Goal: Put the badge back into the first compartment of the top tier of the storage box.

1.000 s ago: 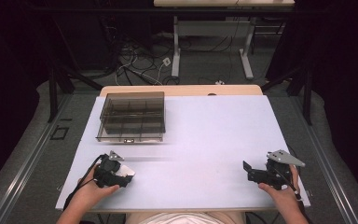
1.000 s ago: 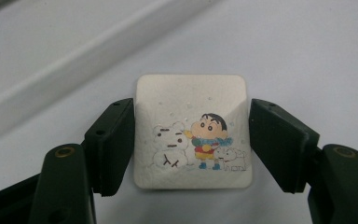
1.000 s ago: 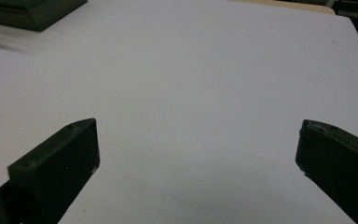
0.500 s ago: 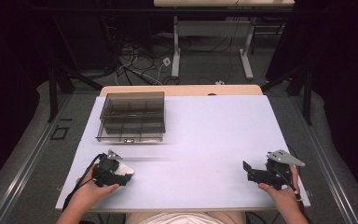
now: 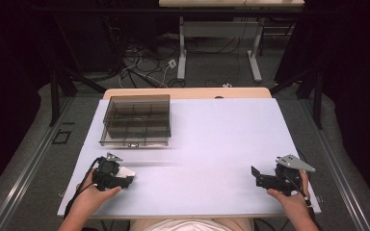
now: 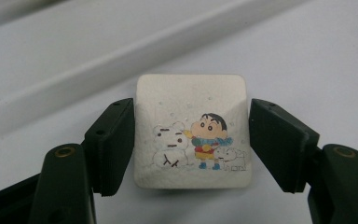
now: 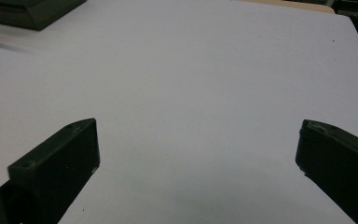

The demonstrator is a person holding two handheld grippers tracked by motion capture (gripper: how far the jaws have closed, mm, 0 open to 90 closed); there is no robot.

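A small white square block [image 6: 191, 130] carries a cartoon of a child and a snowman. It lies on the white table [image 5: 207, 144] between the two black jaws of my left gripper [image 6: 192, 140], which press on its left and right sides. From above, the block [image 5: 126, 171] shows as a white patch at the left gripper [image 5: 125, 179], near the table's front left. My right gripper [image 5: 256, 177] rests near the front right. Its jaws stand wide apart over bare table, and the right gripper [image 7: 198, 149] has nothing between them.
A smoky transparent box [image 5: 134, 139] with several compartments stands at the back left of the table; its corner [image 7: 32, 11] shows in the right gripper view. A wooden strip [image 5: 188, 93] borders the far edge. Desk legs and cables lie on the floor beyond.
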